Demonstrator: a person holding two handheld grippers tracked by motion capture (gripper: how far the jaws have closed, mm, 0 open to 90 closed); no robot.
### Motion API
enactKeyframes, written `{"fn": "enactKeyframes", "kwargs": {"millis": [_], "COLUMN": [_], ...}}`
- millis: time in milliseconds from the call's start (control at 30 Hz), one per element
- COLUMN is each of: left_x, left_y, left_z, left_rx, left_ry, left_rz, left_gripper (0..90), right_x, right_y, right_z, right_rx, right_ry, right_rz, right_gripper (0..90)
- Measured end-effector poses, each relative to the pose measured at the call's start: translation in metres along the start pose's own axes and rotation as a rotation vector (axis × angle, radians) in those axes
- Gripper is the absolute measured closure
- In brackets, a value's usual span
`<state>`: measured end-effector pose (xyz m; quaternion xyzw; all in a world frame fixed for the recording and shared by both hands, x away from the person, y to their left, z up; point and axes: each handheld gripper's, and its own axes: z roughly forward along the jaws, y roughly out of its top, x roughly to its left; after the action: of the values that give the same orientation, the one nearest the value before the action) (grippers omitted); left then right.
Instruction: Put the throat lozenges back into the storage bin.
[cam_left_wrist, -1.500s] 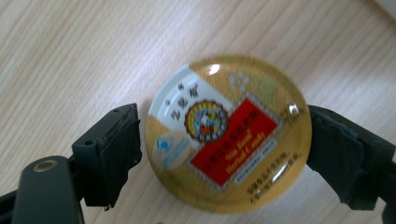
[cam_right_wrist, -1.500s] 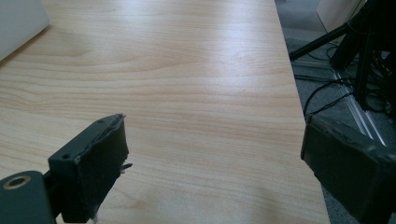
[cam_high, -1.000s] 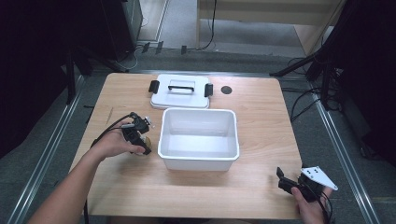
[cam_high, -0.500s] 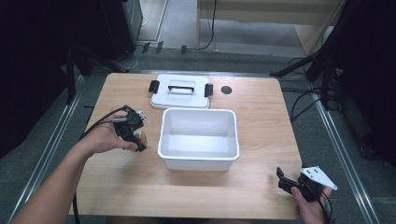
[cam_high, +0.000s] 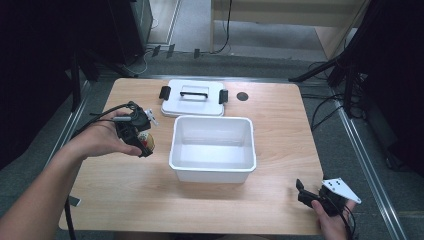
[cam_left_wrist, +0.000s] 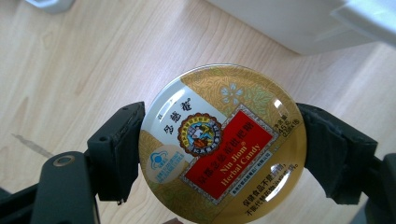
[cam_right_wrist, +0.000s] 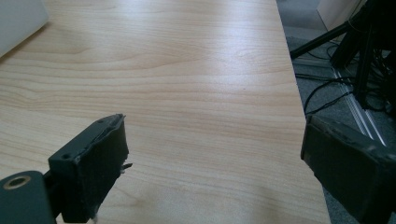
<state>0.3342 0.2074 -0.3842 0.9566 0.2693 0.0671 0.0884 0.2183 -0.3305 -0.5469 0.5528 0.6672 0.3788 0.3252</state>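
The left gripper (cam_high: 141, 141), at the left of the high view, has its jaws clamped on a round gold candy tin (cam_left_wrist: 222, 144), one black jaw pressed to each side of the rim, as the left gripper view shows from close up. The tin (cam_high: 146, 141) sits in the grip just left of the white bin (cam_high: 212, 170) at the middle of the frame, near its left wall but apart from it; whether the tin is clear of the table (cam_high: 125, 200) or resting on it I cannot tell. So the pick-up looks done, and what seems left is to carry the tin over the bin's rim, let it go inside, and perhaps put on the lid (cam_high: 192, 100), which lies flat above the bin in the frame, near its far wall, handle up. The bin is open and looks empty, so only its left wall stands between the tin and the inside. The right gripper (cam_high: 306, 192) waits at the lower right of the high view, near the table's edge and well apart from the bin; its own view shows its jaws spread wide over bare wood with nothing between them. A small dark hole (cam_high: 242, 96) marks the table right of the lid.
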Motion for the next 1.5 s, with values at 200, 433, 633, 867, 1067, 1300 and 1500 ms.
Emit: {"fn": "enactKeyframes", "kwargs": {"millis": [200, 433, 633, 867, 1067, 1300, 1500], "left_x": [-0.003, -0.007, -0.011, -0.018, -0.022, -0.025, -0.028], "left_y": [0.010, 0.026, 0.041, 0.057, 0.068, 0.074, 0.079], "left_z": [-0.015, -0.024, -0.026, -0.024, -0.020, -0.013, -0.009], "left_rx": [-0.002, -0.027, -0.019, -0.019, -0.018, -0.009, -0.016], "left_ry": [0.004, -0.006, -0.011, -0.011, -0.021, -0.024, -0.032], "left_rz": [0.036, 0.054, 0.090, 0.115, 0.135, 0.147, 0.153], "left_gripper": [21.1, 21.1, 21.1, 21.1, 21.1, 21.1, 21.1], "right_x": [0.000, 0.000, 0.000, 0.000, 0.000, 0.000, 0.000], "right_y": [0.000, 0.000, 0.000, 0.000, 0.000, 0.000, 0.000], "right_z": [0.000, 0.000, 0.001, 0.001, 0.001, 0.001, 0.001], "right_rx": [0.002, 0.004, 0.005, 0.007, 0.009, 0.010, 0.011], "right_ry": [0.000, 0.000, 0.002, 0.006, 0.006, 0.006, 0.007], "right_rz": [-0.003, -0.004, -0.007, -0.004, -0.006, -0.007, -0.007], "right_gripper": [7.2, 7.3, 7.3, 7.3, 7.3, 7.3, 7.3]}}
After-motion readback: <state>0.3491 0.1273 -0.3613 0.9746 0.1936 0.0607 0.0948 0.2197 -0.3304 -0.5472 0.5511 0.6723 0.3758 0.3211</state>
